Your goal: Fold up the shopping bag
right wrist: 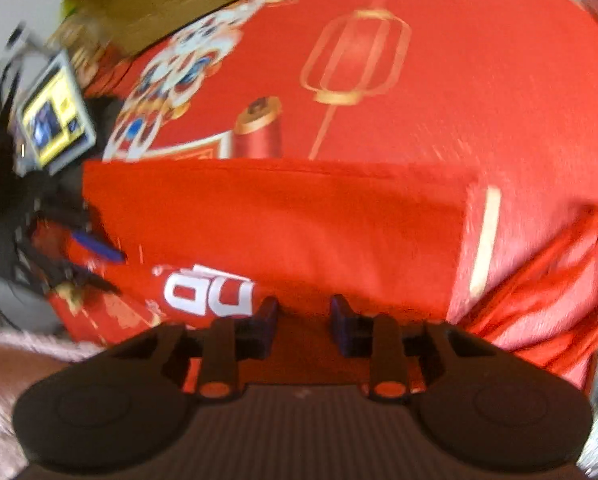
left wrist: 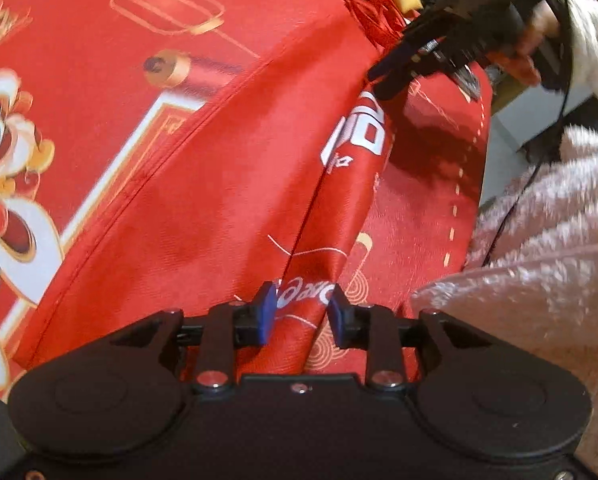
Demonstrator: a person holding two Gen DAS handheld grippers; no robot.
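The red shopping bag (left wrist: 203,200) lies flat on a red printed cloth. A long folded ridge of the bag with white lettering (left wrist: 319,264) runs along its near side. My left gripper (left wrist: 302,308) points down at this ridge, which lies between the blue pads (left wrist: 267,312) without being visibly squeezed. My right gripper (right wrist: 304,318) hovers over the same edge of the bag (right wrist: 299,232), its jaws apart with only flat red fabric beneath them. In the left wrist view the right gripper's fingers (left wrist: 391,64) sit at the ridge's far end. The ridge's lettering (right wrist: 209,294) ends beside the right gripper's left pad.
The red cloth (right wrist: 459,60) carries gold lantern and lion-dance prints. A pink fluffy sleeve (left wrist: 539,260) fills the right of the left wrist view. A small yellow-screened device (right wrist: 55,120) and a brown box (right wrist: 151,0) stand at the cloth's far left. Red tassels (left wrist: 373,8) lie beyond the bag.
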